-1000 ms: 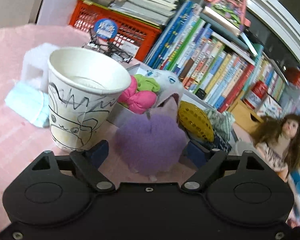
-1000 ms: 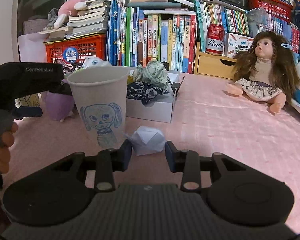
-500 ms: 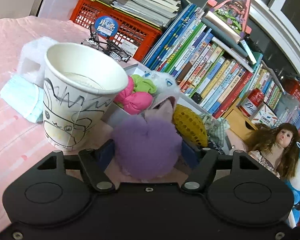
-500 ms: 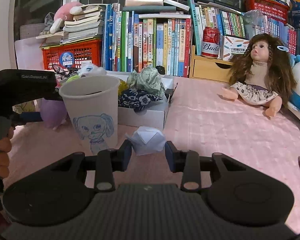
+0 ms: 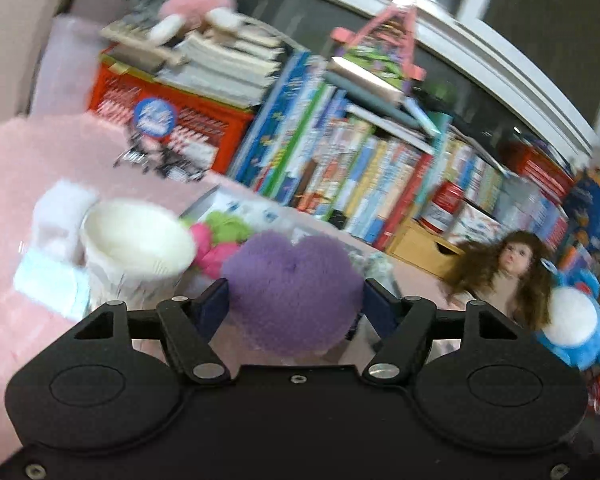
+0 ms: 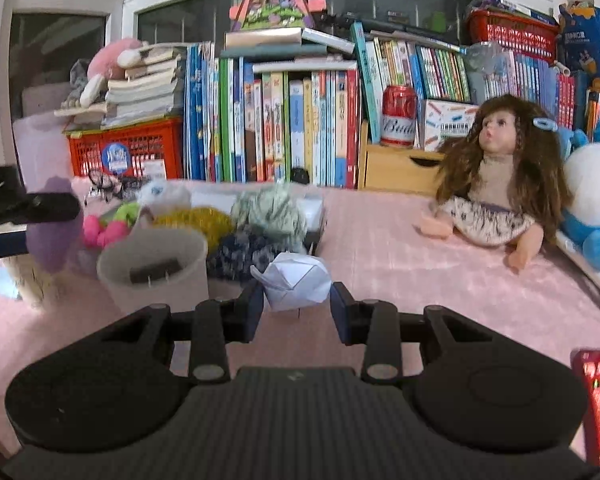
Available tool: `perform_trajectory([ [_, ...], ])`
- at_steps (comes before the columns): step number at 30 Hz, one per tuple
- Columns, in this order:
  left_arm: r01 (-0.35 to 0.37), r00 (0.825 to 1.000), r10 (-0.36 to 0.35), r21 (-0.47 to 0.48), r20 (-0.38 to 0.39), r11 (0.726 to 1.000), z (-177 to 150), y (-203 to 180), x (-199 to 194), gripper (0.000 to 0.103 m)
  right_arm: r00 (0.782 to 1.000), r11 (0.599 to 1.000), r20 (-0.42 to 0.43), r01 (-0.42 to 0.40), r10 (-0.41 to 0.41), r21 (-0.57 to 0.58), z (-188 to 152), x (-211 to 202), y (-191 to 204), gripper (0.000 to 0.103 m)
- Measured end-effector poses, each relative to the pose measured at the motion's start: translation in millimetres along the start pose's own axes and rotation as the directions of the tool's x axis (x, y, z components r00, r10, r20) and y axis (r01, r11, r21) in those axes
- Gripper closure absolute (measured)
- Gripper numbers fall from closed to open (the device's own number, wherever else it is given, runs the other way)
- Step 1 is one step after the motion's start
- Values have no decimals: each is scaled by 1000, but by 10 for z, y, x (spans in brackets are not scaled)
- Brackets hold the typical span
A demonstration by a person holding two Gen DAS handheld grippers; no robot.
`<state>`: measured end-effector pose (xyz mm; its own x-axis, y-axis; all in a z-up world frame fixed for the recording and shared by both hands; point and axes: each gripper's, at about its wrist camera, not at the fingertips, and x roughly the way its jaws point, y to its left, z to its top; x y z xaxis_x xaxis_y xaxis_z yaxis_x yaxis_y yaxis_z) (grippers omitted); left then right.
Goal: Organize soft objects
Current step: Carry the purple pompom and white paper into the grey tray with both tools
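tongs: left tongs (image 5: 294, 300) clamp the purple pompom (image 5: 292, 292); right tongs (image 6: 296, 308) clamp the white paper ball (image 6: 294, 284) above the worktop (image 6: 400, 264).

A purple fluffy pom-pom (image 5: 296, 292) is showing between blue pads of the black left tongs (image 5: 296, 306). A white folded-paper ball (image 6: 296, 286) is sitting in the black right tongs (image 6: 296, 306). The bench (image 6: 400, 280) is wearing pink cloth. The paper cup (image 5: 134, 254) is showing white with dark line drawings. The far crate (image 6: 132, 148) is glowing red.
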<state>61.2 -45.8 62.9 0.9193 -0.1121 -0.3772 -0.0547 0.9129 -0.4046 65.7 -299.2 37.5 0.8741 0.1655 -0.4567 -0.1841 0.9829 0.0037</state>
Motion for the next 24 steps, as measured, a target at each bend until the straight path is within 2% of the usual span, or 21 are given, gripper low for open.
perform_trajectory([
  [4, 54, 998, -52, 113, -18, 992, 350, -151, -73, 34, 1000, 999, -5, -28, 29, 30, 238, 56, -39, 60],
  [7, 119, 988, -102, 157, -117, 980, 671, -251, 10, 34, 997, 997, -57, -51, 54, 60, 444, 192, -79, 60],
  [9, 149, 972, -108, 193, -209, 970, 857, -330, 137, 34, 989, 992, -117, -75, 87, 104, 561, 338, -134, 60],
  [10, 167, 960, -114, 201, -254, 965, 921, -355, 202, 34, 984, 988, -145, -88, 106, 128, 611, 417, -170, 60],
  [12, 214, 925, -122, 227, -361, 950, 1033, -431, 387, 34, 970, 982, -200, -106, 136, 156, 681, 567, -214, 60],
  [16, 232, 847, -78, 232, -526, 945, 1100, -509, 759, 34, 941, 972, -287, -124, 180, 201, 720, 801, -239, 61],
  [17, 227, 833, -65, 232, -549, 946, 1105, -508, 840, 34, 935, 970, -303, -126, 187, 209, 721, 843, -232, 61],
  [21, 195, 798, -16, 233, -603, 953, 1101, -484, 1177, 34, 912, 963, -351, -134, 212, 233, 717, 993, -229, 61],
  [24, 154, 749, 16, 198, -662, 968, 1104, -433, 1453, 34, 894, 958, -385, -138, 229, 250, 717, 1098, -219, 61],
])
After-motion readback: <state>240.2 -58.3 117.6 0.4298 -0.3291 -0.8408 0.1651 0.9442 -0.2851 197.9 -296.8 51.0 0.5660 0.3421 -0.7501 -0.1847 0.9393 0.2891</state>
